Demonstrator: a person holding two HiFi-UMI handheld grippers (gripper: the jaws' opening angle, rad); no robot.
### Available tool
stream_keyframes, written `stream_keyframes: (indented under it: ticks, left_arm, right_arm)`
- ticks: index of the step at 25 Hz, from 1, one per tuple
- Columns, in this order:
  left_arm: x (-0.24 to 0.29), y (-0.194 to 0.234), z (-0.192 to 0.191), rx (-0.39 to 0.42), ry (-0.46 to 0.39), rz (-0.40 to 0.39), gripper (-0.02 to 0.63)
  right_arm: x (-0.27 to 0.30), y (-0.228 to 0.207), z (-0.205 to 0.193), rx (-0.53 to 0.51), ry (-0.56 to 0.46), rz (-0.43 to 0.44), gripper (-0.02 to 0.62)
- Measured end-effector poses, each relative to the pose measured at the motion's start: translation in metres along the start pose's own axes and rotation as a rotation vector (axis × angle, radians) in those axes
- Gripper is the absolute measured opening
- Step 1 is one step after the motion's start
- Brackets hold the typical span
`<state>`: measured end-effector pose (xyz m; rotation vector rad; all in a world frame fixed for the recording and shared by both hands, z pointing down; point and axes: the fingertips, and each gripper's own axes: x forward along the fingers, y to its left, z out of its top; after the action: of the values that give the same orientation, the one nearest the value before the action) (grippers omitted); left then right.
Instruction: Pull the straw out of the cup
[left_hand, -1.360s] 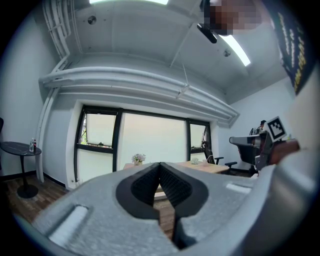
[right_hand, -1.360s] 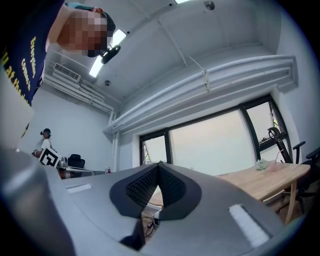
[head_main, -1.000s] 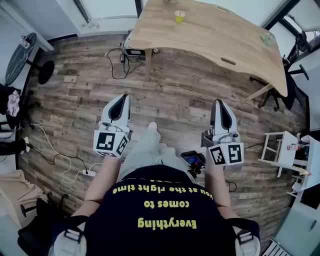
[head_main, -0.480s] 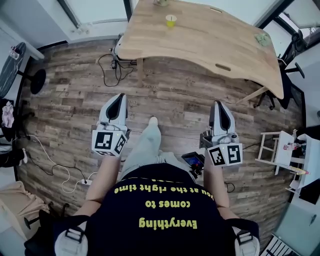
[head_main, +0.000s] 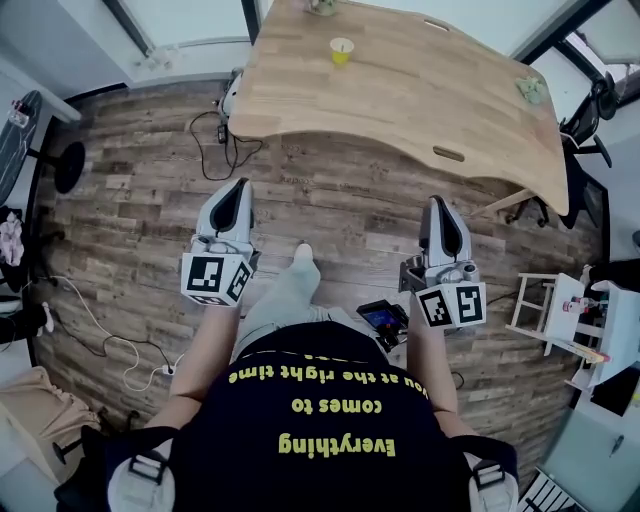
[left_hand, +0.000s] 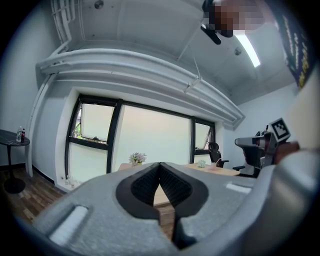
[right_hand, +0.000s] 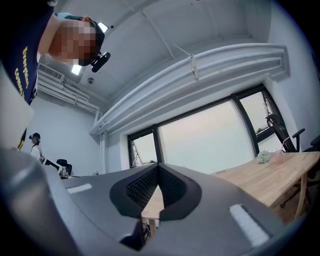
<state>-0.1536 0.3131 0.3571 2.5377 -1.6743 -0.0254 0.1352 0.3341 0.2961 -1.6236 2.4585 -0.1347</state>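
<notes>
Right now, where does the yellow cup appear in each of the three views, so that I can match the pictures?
Head view: the yellow cup is at top centre, on the far side of the wooden table.
Left gripper view: not seen; the left hand-held gripper covers the middle of the table.
Right gripper view: not in it.
Shared landmark: the wooden table, at the right of the left gripper view and at lower right of the right gripper view.

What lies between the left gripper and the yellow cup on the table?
In the head view, only wooden floor and then bare tabletop separate the left gripper from the cup; black cables lie beside that line.
</notes>
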Motion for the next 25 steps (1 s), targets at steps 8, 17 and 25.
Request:
stream_keyframes:
  ticks: [8, 17, 25]
  left_arm:
    - [0.049, 0.028, 0.007, -0.003, 0.01, -0.017, 0.002]
    - [0.11, 0.051, 0.014, -0.008, 0.002, -0.069, 0.002]
    - [0.151, 0.074, 0.01, -0.007, 0.017, -0.096, 0.002]
  right_arm:
    - [0.056, -0.008, -0.006, 0.073, 0.027, 0.039, 0.006]
    - [0.104, -0.031, -0.002, 0.038, 0.012, -0.01, 0.006]
    - [0.14, -0.049, -0.01, 0.03, 0.003, -0.064, 0.006]
